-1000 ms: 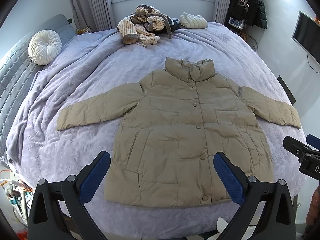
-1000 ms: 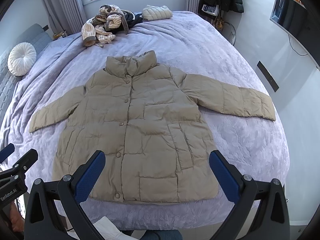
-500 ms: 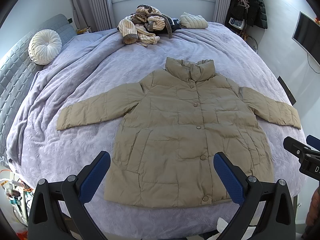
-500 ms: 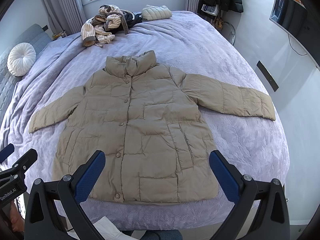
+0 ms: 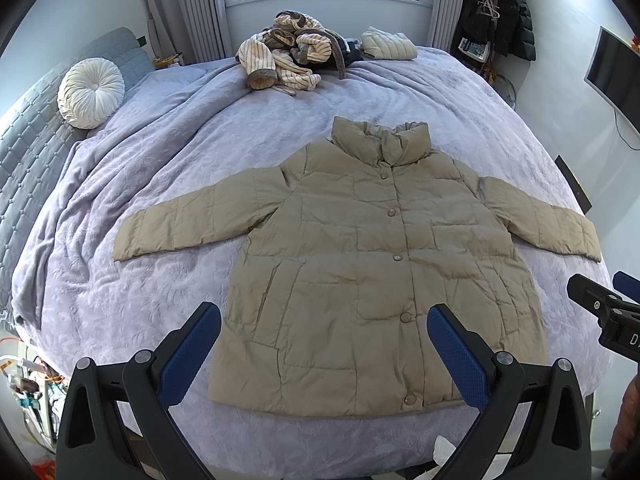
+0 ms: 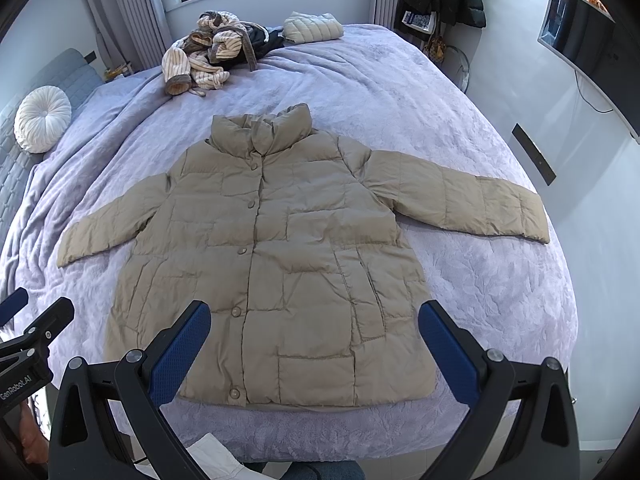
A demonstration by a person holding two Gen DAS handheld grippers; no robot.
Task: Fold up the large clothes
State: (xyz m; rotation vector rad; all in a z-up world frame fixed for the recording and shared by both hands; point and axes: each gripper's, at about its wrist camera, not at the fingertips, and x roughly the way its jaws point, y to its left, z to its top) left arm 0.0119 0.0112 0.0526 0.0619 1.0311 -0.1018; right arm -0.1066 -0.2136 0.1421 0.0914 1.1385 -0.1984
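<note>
A beige puffer jacket [image 5: 376, 264] lies flat and buttoned on the lilac bed [image 5: 168, 152], front up, collar toward the window, both sleeves spread out. It also shows in the right wrist view [image 6: 276, 256]. My left gripper [image 5: 323, 344] is open and empty, held above the jacket's hem near the foot of the bed. My right gripper [image 6: 314, 340] is open and empty, also above the hem. The right gripper shows at the right edge of the left wrist view [image 5: 608, 312]; the left gripper shows at the left edge of the right wrist view [image 6: 28, 336].
A pile of striped and dark clothes [image 5: 288, 56] and a folded cream jacket [image 5: 388, 44] lie at the bed's far end. A round white cushion [image 5: 90, 92] rests by the grey headboard [image 5: 28, 152]. A TV [image 6: 580, 40] hangs on the right wall.
</note>
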